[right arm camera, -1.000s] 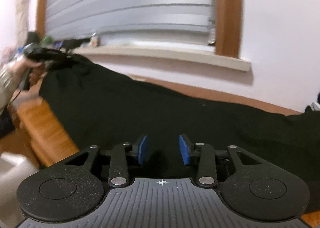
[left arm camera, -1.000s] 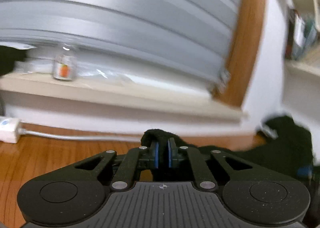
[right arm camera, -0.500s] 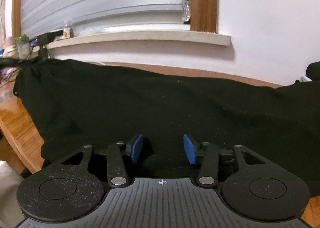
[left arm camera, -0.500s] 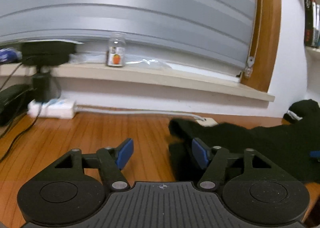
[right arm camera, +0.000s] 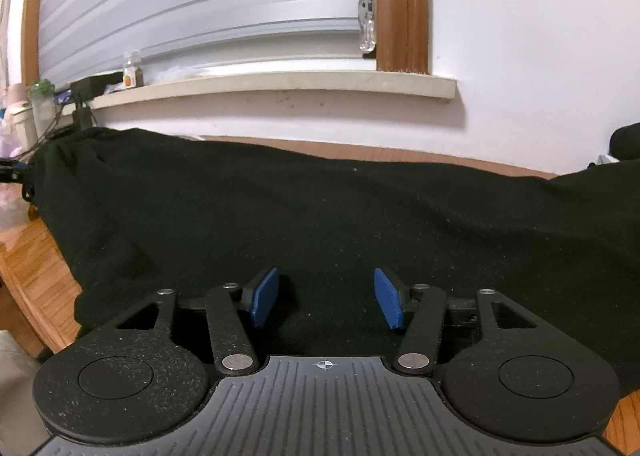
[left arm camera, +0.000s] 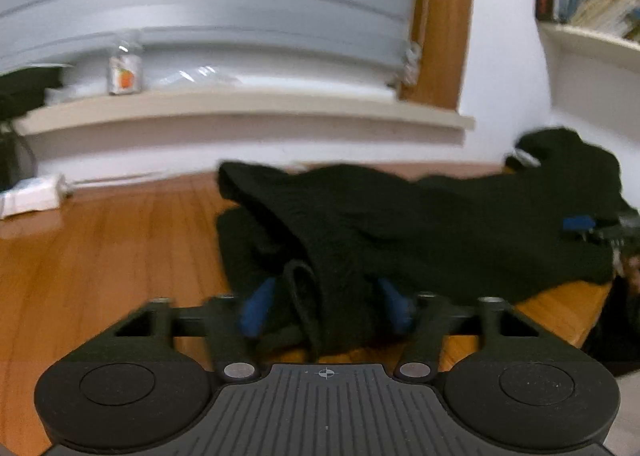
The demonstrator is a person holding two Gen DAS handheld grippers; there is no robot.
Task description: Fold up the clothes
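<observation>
Garment (left arm camera: 420, 224) between left hand-held gripper (left arm camera: 324, 306) pads

Black garment (right arm camera: 320, 216) across wooden table (left arm camera: 100, 256)

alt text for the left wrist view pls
The left tool has a fold of black garment between its blue pads, which have just been closing. The garment lies on a wooden table below a windowsill.

Black garment (right arm camera: 320, 216) spread flat on wooden table, end bunched.
</observation>
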